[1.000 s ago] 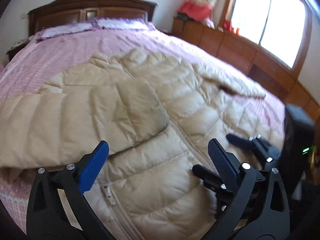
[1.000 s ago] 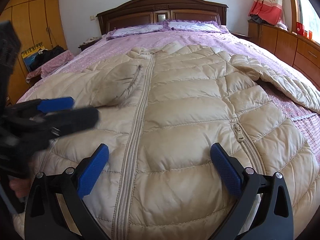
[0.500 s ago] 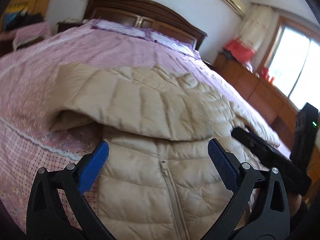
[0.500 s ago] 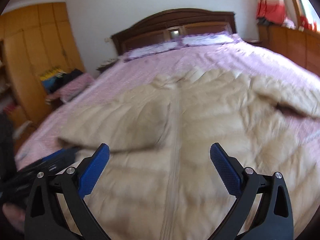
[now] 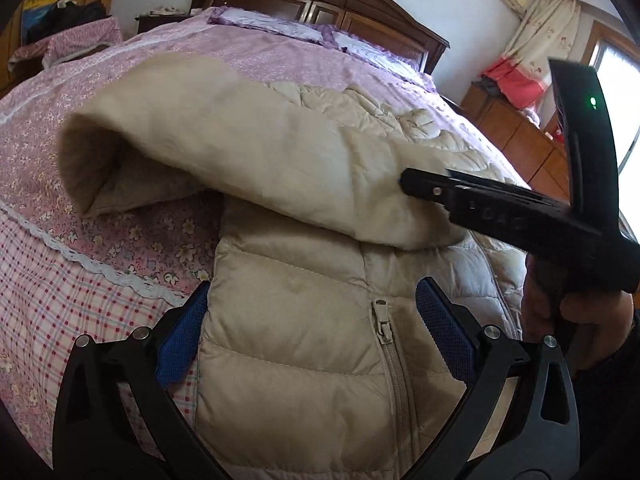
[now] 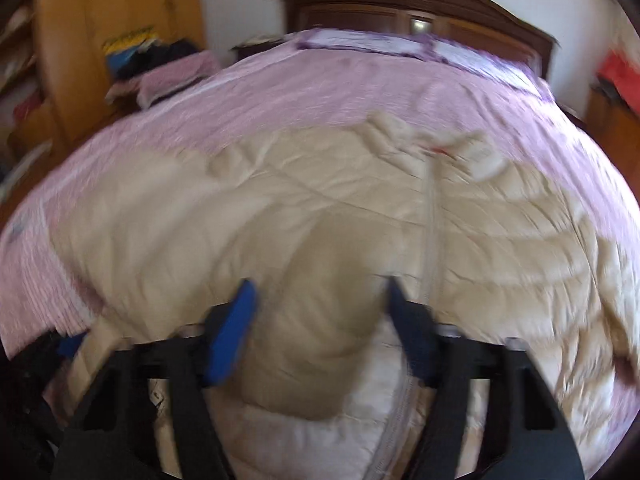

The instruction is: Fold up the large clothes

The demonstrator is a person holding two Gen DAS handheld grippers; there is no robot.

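A beige puffer jacket point(image 5: 312, 360) lies zipped, front up, on a pink bed point(image 5: 80, 300). Its left sleeve point(image 5: 240, 140) is folded across the chest. My left gripper point(image 5: 312, 338) stands wide open astride the jacket's lower left corner, with one blue pad partly hidden behind the hem. My right gripper point(image 6: 322, 328) is closing, and a mound of the sleeve point(image 6: 320, 280) fills the gap between its pads. From the left wrist view the right gripper point(image 5: 404, 184) reaches in from the right, tip on the sleeve, with a hand point(image 5: 580, 320) holding it.
A dark wooden headboard point(image 5: 320, 0) and pillows point(image 5: 272, 24) are at the far end. Wooden cabinets point(image 5: 528, 144) run along the right under a window. A wardrobe point(image 6: 100, 20) and a side table with piled clothes point(image 6: 168, 68) stand to the left.
Both grippers moved left across the jacket. The right one came over the folded sleeve and its jaws narrowed from wide open. The left one sank to the jacket's lower corner, still wide.
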